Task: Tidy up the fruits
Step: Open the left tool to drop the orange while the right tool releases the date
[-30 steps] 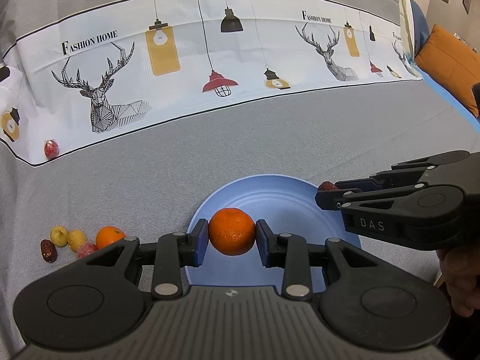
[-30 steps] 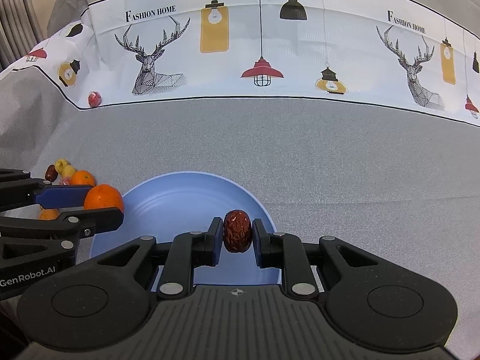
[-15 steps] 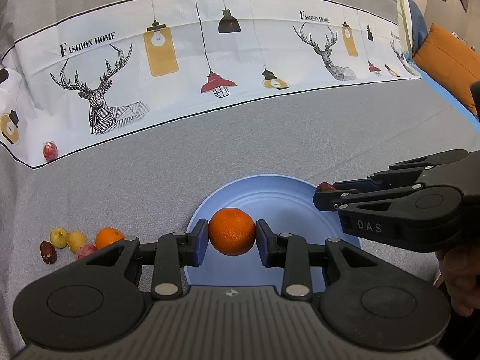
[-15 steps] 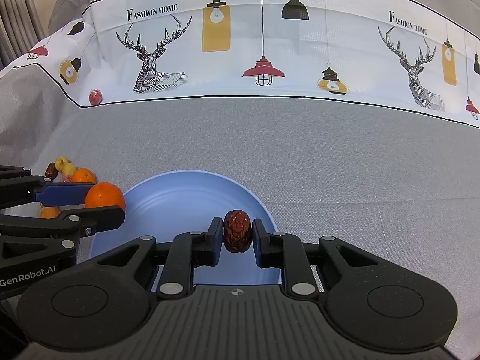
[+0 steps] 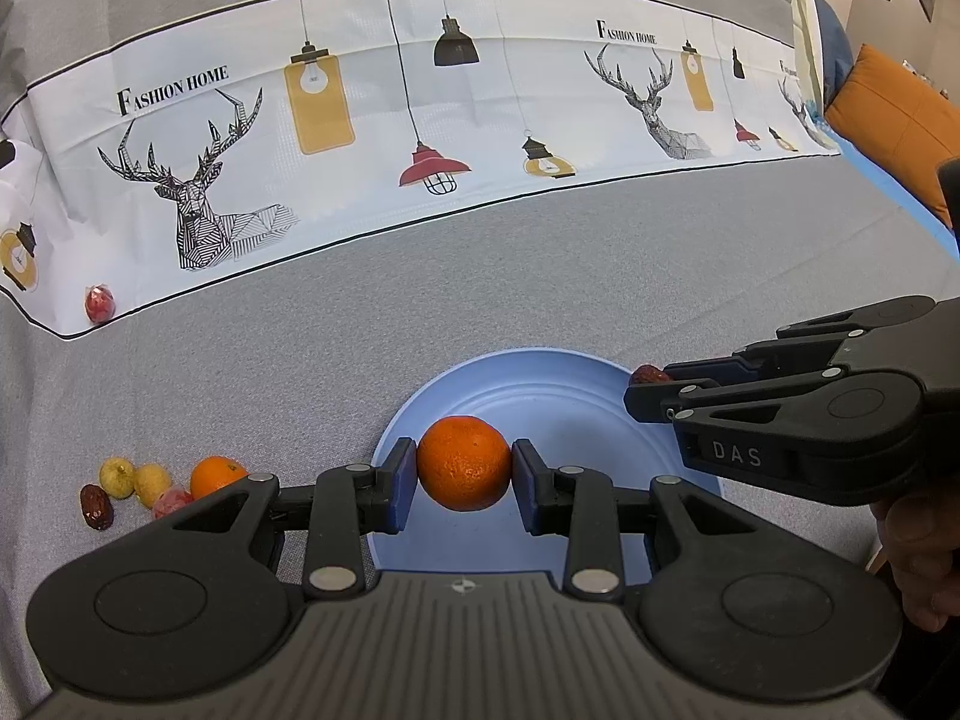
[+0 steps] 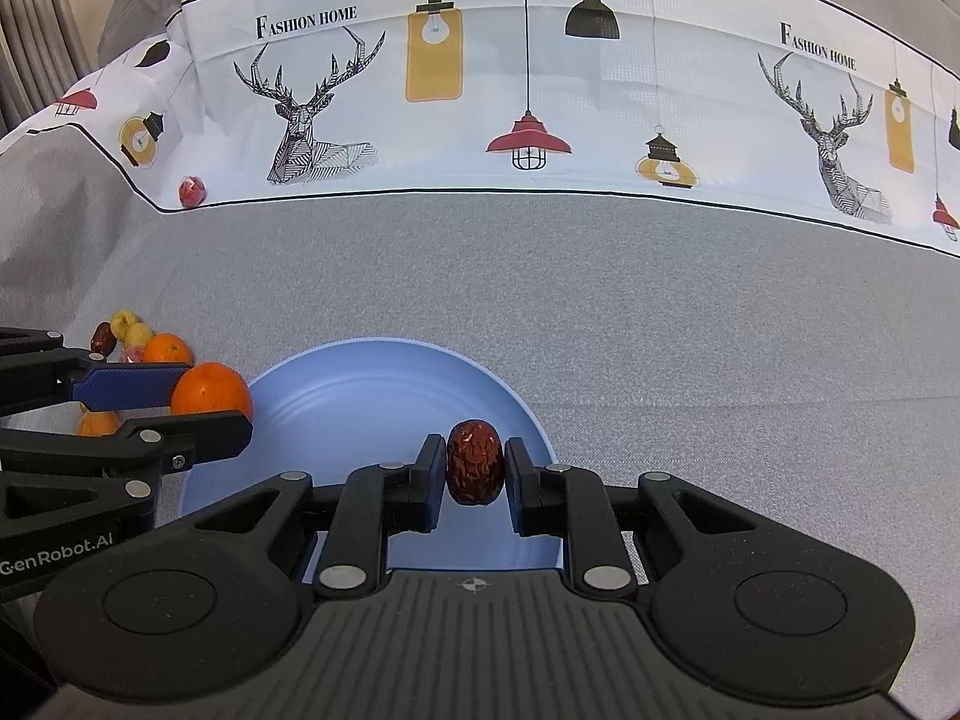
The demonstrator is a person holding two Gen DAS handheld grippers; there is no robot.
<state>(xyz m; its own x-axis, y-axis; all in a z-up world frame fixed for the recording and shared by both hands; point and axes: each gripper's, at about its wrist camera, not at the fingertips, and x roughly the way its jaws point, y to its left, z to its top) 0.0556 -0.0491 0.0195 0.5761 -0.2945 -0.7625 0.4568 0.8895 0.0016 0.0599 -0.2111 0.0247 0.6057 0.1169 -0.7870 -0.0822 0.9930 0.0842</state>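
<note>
My left gripper (image 5: 464, 464) is shut on an orange mandarin (image 5: 464, 462), held above the left part of a light blue plate (image 5: 558, 396). My right gripper (image 6: 476, 471) is shut on a wrinkled dark red date (image 6: 475, 470) over the right part of the same plate (image 6: 360, 396). In the right wrist view the left gripper (image 6: 210, 399) comes in from the left edge with the mandarin (image 6: 211, 393) at its tips. In the left wrist view the right gripper (image 5: 651, 381) reaches in from the right, with the date (image 5: 651, 373) just showing. The plate holds nothing.
A small heap of fruit lies on the grey cloth to the left: a second mandarin (image 5: 216, 474), two yellow fruits (image 5: 133, 478), a date (image 5: 96, 506) and a red one (image 5: 171, 503). A lone red fruit (image 5: 99, 303) sits far back left. An orange cushion (image 5: 894, 126) is far right.
</note>
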